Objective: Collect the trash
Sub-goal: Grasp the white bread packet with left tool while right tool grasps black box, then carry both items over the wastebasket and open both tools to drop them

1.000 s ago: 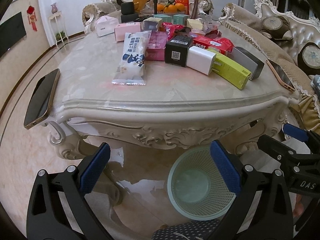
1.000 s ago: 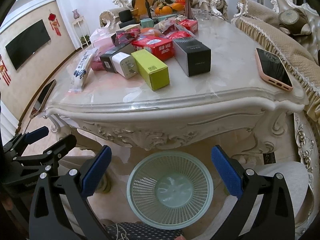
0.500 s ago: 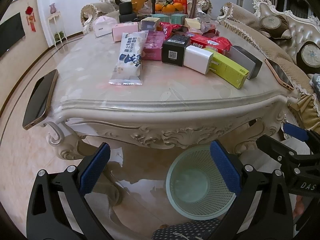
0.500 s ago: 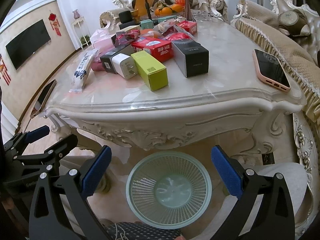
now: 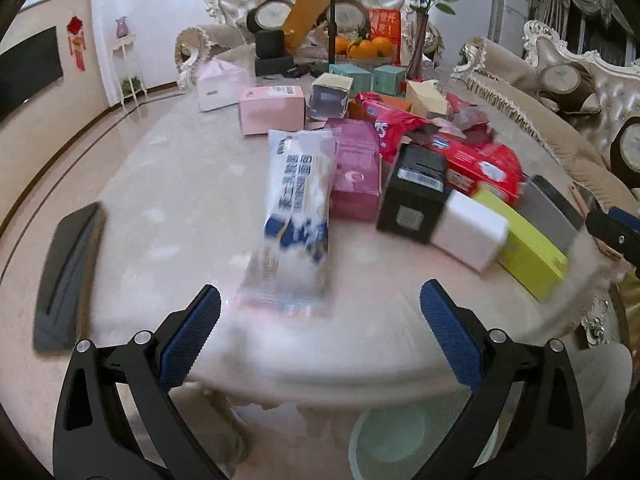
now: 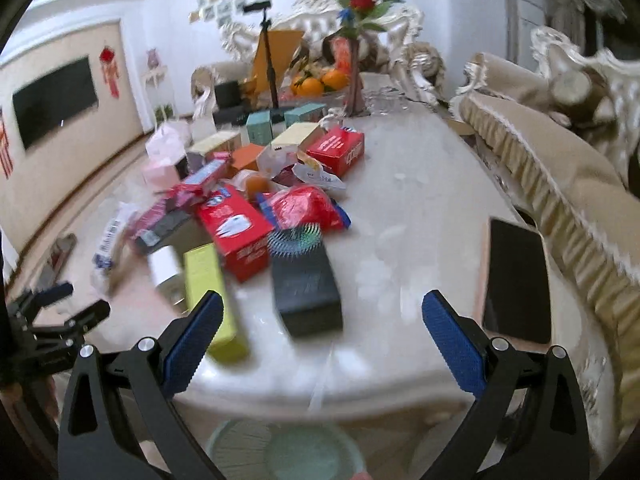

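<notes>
A marble table [image 5: 168, 184] carries a pile of packaging. Nearest my left gripper [image 5: 320, 320] lies a white and blue snack wrapper [image 5: 296, 216], with a magenta box [image 5: 356, 172], a black box [image 5: 416, 192], a white box [image 5: 468, 236] and a lime box [image 5: 528, 252] to its right. My right gripper [image 6: 322, 326] is open above the table edge, just in front of a dark box [image 6: 306, 284]; the lime box [image 6: 210, 288] is by its left finger. Both grippers are open and empty. A pale green mesh bin [image 5: 420, 444] stands on the floor below the table edge; it also shows in the right wrist view [image 6: 288, 452].
A dark phone [image 5: 68, 276] lies at the table's left edge, another phone [image 6: 516, 280] at the right edge. Red packs [image 6: 236, 232], more boxes, a flower vase [image 6: 354, 76] and oranges [image 6: 320, 80] fill the back. Sofas [image 6: 560, 168] stand right and behind.
Both grippers have risen from floor level to above the table edge and moved toward the pile. The bin has dropped to the bottom of both views. Both stay open.
</notes>
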The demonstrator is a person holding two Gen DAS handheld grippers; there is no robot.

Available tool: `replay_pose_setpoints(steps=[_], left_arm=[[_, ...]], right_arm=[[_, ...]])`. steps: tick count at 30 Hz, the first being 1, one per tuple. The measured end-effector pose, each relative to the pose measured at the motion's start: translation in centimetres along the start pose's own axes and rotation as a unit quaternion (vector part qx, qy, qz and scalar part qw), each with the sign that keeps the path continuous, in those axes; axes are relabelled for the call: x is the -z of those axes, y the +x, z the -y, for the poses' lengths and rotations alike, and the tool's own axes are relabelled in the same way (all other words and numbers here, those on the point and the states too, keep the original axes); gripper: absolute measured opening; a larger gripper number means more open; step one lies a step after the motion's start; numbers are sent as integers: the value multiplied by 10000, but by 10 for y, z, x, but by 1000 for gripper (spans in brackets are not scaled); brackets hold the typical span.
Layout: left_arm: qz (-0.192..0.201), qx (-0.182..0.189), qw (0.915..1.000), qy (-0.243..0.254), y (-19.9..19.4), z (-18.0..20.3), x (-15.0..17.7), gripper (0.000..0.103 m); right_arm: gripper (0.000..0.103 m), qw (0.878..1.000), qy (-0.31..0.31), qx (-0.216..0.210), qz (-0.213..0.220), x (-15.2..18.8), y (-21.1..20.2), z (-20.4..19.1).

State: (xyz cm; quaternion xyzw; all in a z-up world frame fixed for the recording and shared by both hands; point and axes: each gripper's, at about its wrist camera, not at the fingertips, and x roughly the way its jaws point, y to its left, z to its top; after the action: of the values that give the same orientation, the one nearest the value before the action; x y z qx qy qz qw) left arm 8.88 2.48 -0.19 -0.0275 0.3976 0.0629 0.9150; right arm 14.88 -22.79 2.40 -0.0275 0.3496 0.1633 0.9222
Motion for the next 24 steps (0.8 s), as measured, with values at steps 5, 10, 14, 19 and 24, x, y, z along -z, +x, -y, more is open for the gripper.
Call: replay_pose_setpoints(steps=[5,10,14,19,24], left_arm=[[8,-44,10000,69,20,-1,-19,97],[-35,-106,9999,72,35,-7,-31,97],[-71,-62,9998,167,46,-9,-31,84],[-76,22,9997,235,40,-12,-37,33],[65,139,9998,95,20,-21,-33,31]], right_arm=[[95,9992,-56,-355,-168,-11,23,3],[94,9988,-179,-266,-367,-13,40,3],[71,9978,-389,-168,-519,-11,49,-1],[39,9970,-440,-148,-617,-5,51,-4],[38,9987,-287,-291,-312,-9,19,1]])
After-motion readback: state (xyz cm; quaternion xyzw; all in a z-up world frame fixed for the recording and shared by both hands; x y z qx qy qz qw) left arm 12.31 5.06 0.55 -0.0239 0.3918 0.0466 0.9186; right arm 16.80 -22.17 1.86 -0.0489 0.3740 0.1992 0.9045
